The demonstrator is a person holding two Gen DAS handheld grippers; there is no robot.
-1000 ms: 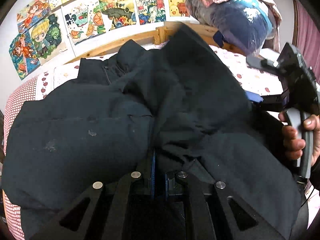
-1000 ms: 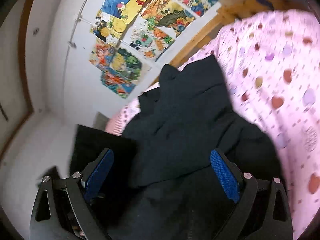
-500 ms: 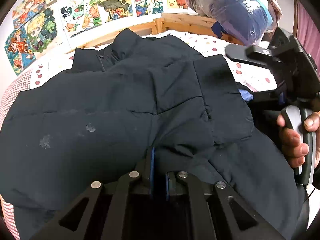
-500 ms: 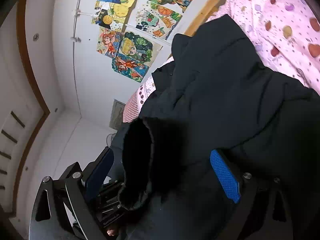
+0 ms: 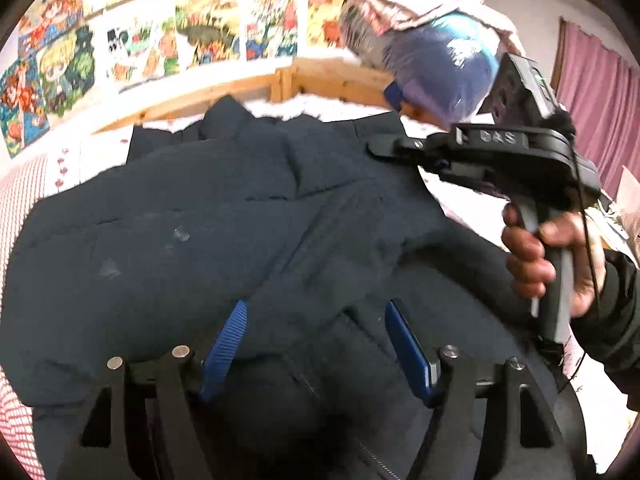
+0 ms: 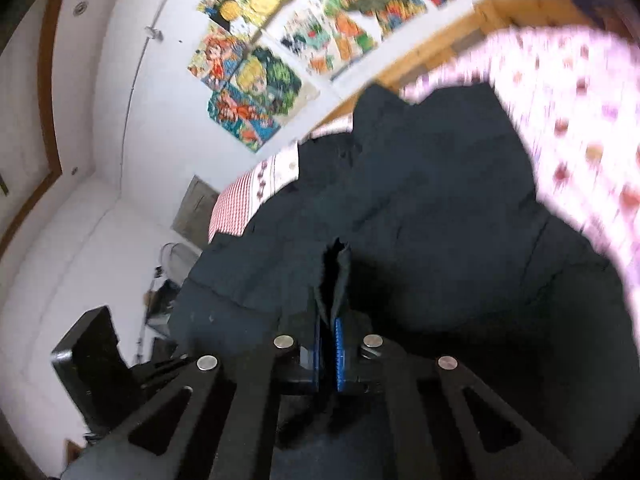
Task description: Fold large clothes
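Nearest the left camera, the left gripper (image 5: 316, 344) has its blue-padded jaws opening, with the dark navy quilted padded jacket (image 5: 224, 216) bulging between them but not pinched, while the right gripper (image 6: 329, 344) is clamped tight on a thin upstanding fold of the same cloth. The jacket lies spread across the pink heart-print bedsheet (image 6: 568, 112), its collar towards the wooden bed rail (image 5: 224, 92) and the cartoon posters (image 5: 132, 48) behind. It looks puffy, soft and bulky, likely slippery-shelled, so hems, seams or cuffs seem better holds than padded panels.
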